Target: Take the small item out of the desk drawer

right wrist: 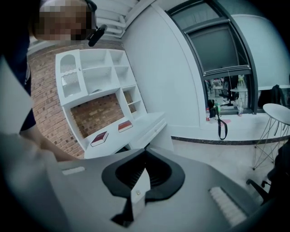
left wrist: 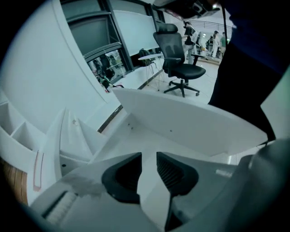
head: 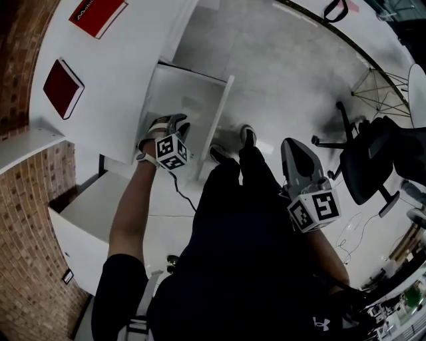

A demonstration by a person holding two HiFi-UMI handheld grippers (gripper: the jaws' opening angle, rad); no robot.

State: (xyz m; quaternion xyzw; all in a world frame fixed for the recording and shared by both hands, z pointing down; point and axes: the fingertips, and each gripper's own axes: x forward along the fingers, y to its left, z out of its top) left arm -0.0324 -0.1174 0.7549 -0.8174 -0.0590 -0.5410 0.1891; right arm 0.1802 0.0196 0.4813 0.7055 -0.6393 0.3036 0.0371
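Left claw (left wrist: 148,158), narrowly spread and empty, faces the open drawer (left wrist: 195,124); lower it inside, item unseen. Right claw (right wrist: 145,154) pressed together, well apart.

**Clerk:** Entry one, drawer (head: 200,93)?

**Checker:** The near corner is covered by the left gripper (head: 174,126) and the hand (head: 158,132) holding it. What lies underneath cannot be told.

**Clerk:** Entry two, red book (head: 97,14)?

**Checker:** Cut off by the top edge. The cover print is too blurred to read.

**Clerk:** Entry three, floor (head: 279,73)?

**Checker:** Below the drawer it is largely hidden behind the person's legs (head: 233,220).

**Clerk:** Entry four, far things?

**Checker:** The people (left wrist: 213,40) beyond the office chair (left wrist: 180,63) are too small to tell apart. The small objects (right wrist: 210,112) on the window ledge (right wrist: 244,131) are too small to name. The round table (right wrist: 277,112) is cut off by the right edge.
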